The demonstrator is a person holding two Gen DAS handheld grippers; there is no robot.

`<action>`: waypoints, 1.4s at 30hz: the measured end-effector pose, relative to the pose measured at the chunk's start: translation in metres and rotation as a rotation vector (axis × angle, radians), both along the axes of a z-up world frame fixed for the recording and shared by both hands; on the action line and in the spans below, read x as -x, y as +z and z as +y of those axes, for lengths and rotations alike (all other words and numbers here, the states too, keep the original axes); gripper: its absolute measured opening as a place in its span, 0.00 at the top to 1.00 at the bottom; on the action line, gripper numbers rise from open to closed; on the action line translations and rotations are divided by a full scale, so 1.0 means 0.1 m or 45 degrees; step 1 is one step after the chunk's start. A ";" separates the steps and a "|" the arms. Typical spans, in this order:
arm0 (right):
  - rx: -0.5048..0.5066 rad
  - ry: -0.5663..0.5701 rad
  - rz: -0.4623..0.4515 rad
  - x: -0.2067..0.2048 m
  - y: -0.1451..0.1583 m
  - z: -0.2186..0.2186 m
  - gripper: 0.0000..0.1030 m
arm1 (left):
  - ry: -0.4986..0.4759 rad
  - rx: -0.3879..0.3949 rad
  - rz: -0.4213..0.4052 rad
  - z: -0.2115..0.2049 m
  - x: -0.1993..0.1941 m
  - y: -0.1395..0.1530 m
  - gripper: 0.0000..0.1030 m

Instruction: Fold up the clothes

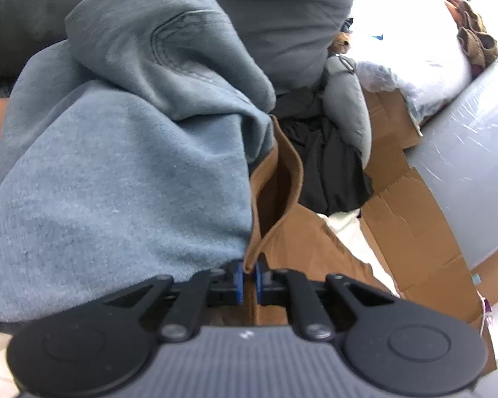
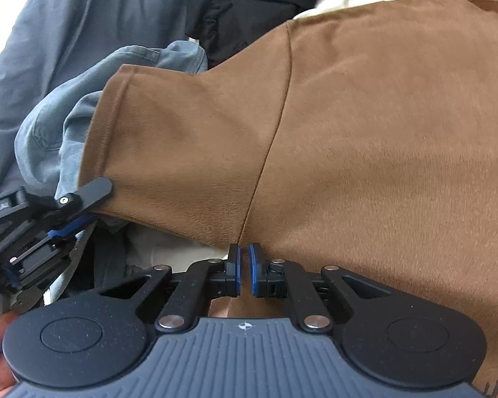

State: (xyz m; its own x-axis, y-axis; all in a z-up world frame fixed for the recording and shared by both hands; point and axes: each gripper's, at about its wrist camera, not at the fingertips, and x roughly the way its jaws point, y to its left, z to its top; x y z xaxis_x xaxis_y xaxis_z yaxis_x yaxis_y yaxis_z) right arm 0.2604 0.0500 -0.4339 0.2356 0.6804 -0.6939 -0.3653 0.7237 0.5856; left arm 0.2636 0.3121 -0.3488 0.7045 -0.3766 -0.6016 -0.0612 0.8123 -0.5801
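1. Grasping stage: left gripper (image 1: 248,273), angled downward, has its blue pads pinched shut on the brown T-shirt (image 2: 365,132) at its sleeve edge, beside a blue-grey sweatshirt (image 1: 116,182).
2. Right gripper (image 2: 244,267), also tilted down, is clamped on the underarm seam; the shirt lies spread over piled clothes.
3. Next, likely: lift together and shake it flat.

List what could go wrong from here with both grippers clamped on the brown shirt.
1. The blue-grey sweatshirt is draped against the brown shirt; lifting may drag it along.
2. The left gripper pinches only a thin edge by the sleeve, so the cloth may slip out.
3. The right gripper bites near the shoulder seam; with both holds on one side, the shirt will probably hang skewed and crease.
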 end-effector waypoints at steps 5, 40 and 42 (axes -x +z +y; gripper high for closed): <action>0.023 -0.014 0.013 0.01 -0.06 0.04 0.92 | -0.031 0.011 -0.024 -0.04 0.03 0.03 0.94; -0.114 -0.121 0.098 0.00 -0.23 -0.12 0.95 | -0.428 0.017 -0.045 -0.71 0.18 0.06 0.96; -0.104 -0.095 0.076 0.01 -0.22 -0.11 0.94 | -0.446 0.020 -0.036 -0.73 0.20 0.03 0.96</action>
